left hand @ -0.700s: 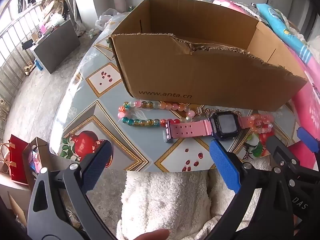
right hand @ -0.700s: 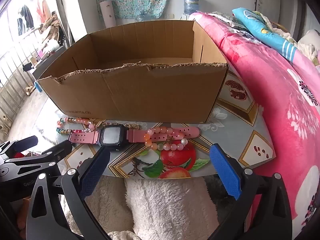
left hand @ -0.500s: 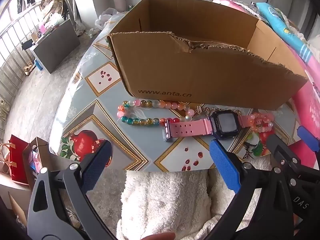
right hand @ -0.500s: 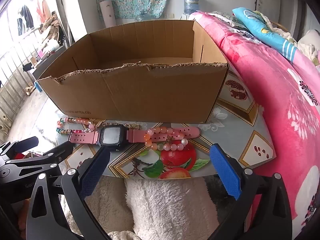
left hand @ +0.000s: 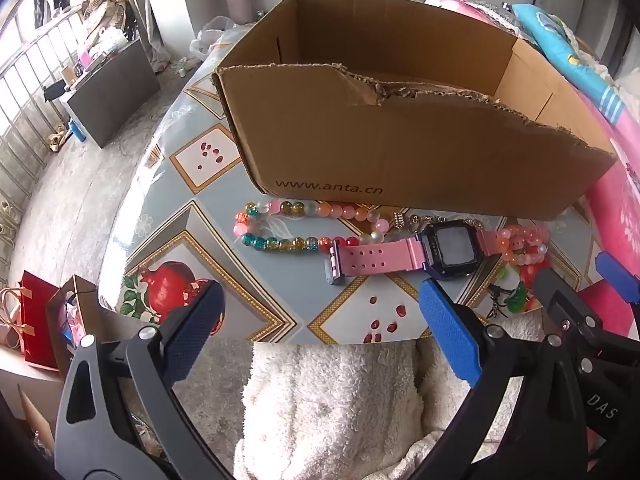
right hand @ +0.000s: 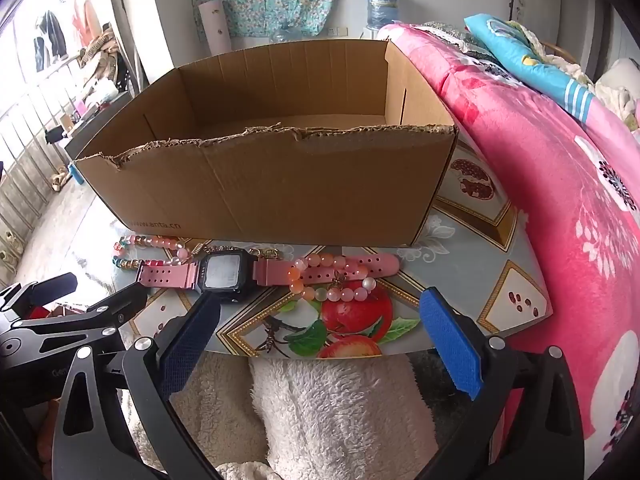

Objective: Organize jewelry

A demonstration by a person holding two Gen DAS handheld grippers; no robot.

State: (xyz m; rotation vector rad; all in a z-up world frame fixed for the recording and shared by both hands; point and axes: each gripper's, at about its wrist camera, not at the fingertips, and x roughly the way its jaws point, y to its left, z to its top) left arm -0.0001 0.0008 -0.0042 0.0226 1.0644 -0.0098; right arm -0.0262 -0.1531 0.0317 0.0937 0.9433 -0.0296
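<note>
Patterned table (left hand: 280,304), pink watch (left hand: 400,258), cardboard box (left hand: 400,152)

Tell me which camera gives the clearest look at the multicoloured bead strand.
Left wrist: the multicoloured bead strand lies whole and near centre. In the right wrist view it sits small at the left, partly behind the watch strap.

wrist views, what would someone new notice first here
A big open cardboard box sits in the middle of the fruit-print table, its near wall torn along the top. In front of it lies a row of jewelry: a pink-strapped watch, a multicolored bead bracelet to its left and a pink bead bracelet draped over the strap on its right. Both grippers hang open at the table's near edge.
</note>
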